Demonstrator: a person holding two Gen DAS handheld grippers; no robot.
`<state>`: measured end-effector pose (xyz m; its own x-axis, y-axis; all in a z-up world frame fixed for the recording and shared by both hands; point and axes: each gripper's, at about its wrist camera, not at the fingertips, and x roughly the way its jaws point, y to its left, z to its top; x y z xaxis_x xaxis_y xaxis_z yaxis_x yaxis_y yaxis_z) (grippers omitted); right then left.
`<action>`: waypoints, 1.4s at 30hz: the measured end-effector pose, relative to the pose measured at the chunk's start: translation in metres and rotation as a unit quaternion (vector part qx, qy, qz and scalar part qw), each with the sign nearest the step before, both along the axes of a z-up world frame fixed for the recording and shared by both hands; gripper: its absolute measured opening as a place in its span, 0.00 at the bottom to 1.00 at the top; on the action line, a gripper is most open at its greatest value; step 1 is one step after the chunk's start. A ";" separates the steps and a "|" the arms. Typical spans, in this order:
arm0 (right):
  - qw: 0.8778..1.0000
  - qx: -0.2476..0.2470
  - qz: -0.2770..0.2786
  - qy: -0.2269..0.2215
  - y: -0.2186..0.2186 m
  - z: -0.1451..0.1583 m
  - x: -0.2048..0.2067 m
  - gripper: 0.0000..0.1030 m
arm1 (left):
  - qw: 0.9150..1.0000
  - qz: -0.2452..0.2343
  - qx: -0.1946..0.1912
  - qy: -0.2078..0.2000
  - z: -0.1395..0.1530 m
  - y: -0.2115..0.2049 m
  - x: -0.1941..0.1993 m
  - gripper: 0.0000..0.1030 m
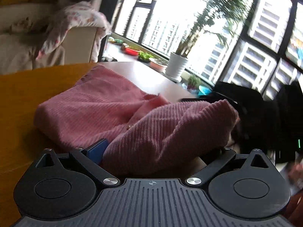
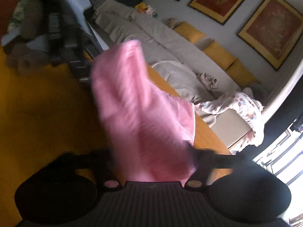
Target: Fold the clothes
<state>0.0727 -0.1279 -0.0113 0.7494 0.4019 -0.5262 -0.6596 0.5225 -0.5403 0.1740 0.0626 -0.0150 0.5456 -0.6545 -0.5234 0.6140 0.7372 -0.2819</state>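
Note:
A pink ribbed knit garment (image 1: 98, 109) lies partly folded on the orange table (image 1: 20, 102). My left gripper (image 1: 151, 151) is shut on the garment's near fold, which bunches up over both fingers; one blue finger pad (image 1: 96, 149) shows at the left. In the right wrist view, blurred by motion, my right gripper (image 2: 151, 162) is shut on the same pink garment (image 2: 136, 113) and holds a part of it lifted above the table (image 2: 47, 113). The right gripper's black body (image 1: 255, 113) appears at the right of the left wrist view.
A beige sofa (image 2: 170, 43) with yellow cushions and a floral cloth (image 2: 238, 104) stands beyond the table. Potted plants (image 1: 176, 64) line the window sill. Dark objects (image 2: 62, 28) sit at the table's far corner.

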 end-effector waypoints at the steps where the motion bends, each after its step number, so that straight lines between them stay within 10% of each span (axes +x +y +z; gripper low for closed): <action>1: 1.000 0.000 0.002 0.013 0.003 0.001 0.005 0.41 | 1.000 -0.007 0.014 -0.012 0.001 -0.001 -0.005 0.99; 7: 0.995 0.010 0.004 0.103 -0.012 0.041 -0.006 0.30 | 0.990 -0.041 0.098 -0.089 0.005 -0.008 -0.031 0.99; 14: 0.989 -0.106 0.048 0.097 -0.001 0.084 -0.038 0.31 | 0.980 -0.096 0.076 -0.156 0.015 -0.045 -0.058 0.91; 16: 0.984 -0.140 0.074 0.078 0.011 0.088 -0.039 0.32 | 0.983 -0.104 0.066 -0.139 0.013 -0.050 -0.060 0.68; 20: 0.972 -0.195 0.125 0.045 0.036 0.093 -0.037 0.41 | 0.997 -0.060 -0.026 -0.049 0.004 -0.027 -0.047 0.61; 23: 0.972 -0.185 0.135 0.040 0.049 0.100 -0.018 0.62 | 0.988 -0.006 -0.142 0.052 -0.010 0.008 -0.027 0.56; 35: 0.991 0.045 0.015 0.122 0.010 0.123 0.078 0.94 | 0.955 0.091 -0.250 0.133 -0.040 0.059 -0.003 0.56; 42: 0.957 0.226 -0.051 0.176 -0.055 0.116 0.085 0.98 | 0.956 0.103 -0.249 0.120 -0.038 0.069 -0.005 0.69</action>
<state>0.1581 -0.1825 0.1043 0.6054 0.5821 -0.5429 -0.6917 0.7221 0.0029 0.1689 0.1316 -0.0527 0.5933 -0.7465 -0.3011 0.3444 0.5735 -0.7433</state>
